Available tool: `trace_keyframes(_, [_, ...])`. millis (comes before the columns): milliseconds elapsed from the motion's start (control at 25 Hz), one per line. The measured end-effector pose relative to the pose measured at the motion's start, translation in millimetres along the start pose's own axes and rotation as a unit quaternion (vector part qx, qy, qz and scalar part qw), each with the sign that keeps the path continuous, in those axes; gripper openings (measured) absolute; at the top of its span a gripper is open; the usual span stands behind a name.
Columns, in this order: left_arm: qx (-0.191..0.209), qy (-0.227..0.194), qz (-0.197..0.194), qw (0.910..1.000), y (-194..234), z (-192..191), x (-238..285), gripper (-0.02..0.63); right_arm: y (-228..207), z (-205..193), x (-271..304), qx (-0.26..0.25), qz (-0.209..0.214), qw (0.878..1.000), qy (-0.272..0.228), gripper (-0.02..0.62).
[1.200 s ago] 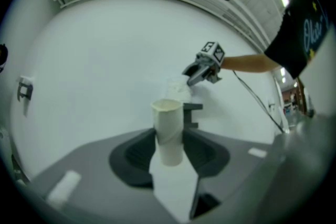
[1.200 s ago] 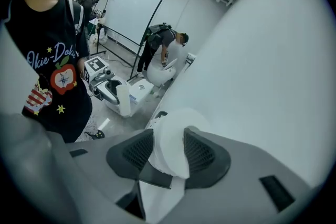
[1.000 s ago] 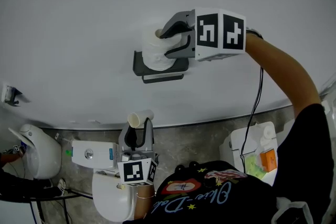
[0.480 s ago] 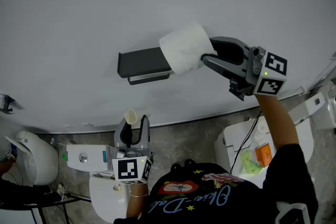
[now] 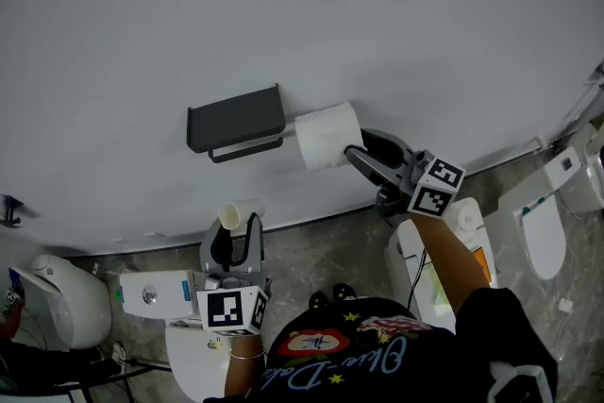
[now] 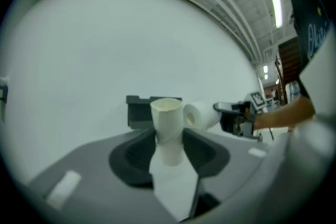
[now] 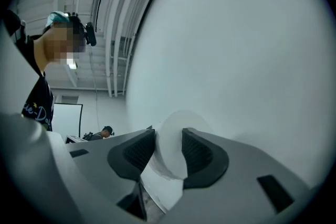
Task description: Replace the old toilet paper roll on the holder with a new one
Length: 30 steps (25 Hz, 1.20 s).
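mounting step: right gripper (image 5: 357, 144) clamps new roll (image 5: 326, 135) beside bare holder (image 5: 236, 120); left gripper (image 5: 238, 233) clamps old tube (image 5: 238, 213) below holder. next, likely: thread roll onto holder bar.

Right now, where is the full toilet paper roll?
In the head view, the full roll sits clamped in the right claw, just right of the dark holder.

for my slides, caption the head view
Right gripper holds a full roll beside the bare holder; left gripper holds a cardboard tube.
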<state>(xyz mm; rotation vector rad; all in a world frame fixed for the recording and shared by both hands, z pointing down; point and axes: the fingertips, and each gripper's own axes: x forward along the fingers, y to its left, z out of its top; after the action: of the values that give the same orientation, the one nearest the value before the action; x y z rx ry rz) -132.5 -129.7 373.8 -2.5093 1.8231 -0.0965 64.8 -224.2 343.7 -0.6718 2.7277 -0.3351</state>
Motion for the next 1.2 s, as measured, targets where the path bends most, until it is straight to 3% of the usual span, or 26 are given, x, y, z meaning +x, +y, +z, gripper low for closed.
trace_keyframes(160, [-0.005,0.002,0.005,1.0,3.5,-3.6,-4.3,0.162,-9.3,-26.7,23.5,0.029,-0.003,1.0,0.004,0.17])
trace_keyframes(360, [-0.009,0.002,0.022,0.9997,6.4,-6.1,-10.3,0.162,-16.3,-26.9,29.4,0.072,0.002,0.997,-0.023,0.169])
trace_keyframes(880, [-0.013,0.005,0.046,0.9988,18.1,-8.9,-23.1,0.163,34.4,-61.6,95.7,0.078,0.073,0.994,0.02,0.169])
trace_keyframes(1200, [-0.019,0.009,0.071,0.9973,38.0,-12.0,-39.4,0.162,47.3,-83.5,128.2,0.091,0.085,0.992,0.033,0.169])
